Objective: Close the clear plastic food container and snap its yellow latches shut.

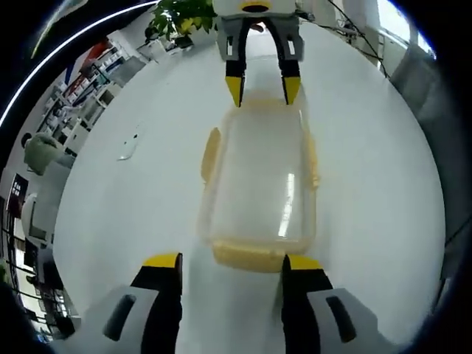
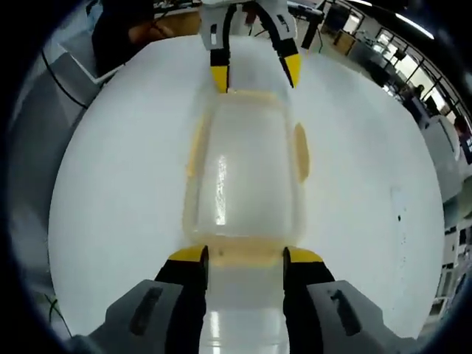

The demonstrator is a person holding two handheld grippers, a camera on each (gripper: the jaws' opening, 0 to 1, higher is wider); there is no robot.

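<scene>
Here the clear rectangular plastic food container [image 1: 259,193] lies flat on the round white table [image 1: 133,221], lid on, between the two grippers, which face each other along its length. In the left gripper view, the left gripper [image 1: 232,262] stands with its yellow-tipped black jaws spread about as wide as the container's near end, holding nothing, the tips just at the yellow latch [image 1: 251,256] on that end. At the far end the right gripper [image 1: 262,90] points its jaws down at the container's edge, likewise parted. In the right gripper view the right gripper [image 2: 243,255] brackets the near yellow end latch [image 2: 243,251], jaws open and seemingly touching its corners. A side latch [image 2: 300,152] sticks outward.
</scene>
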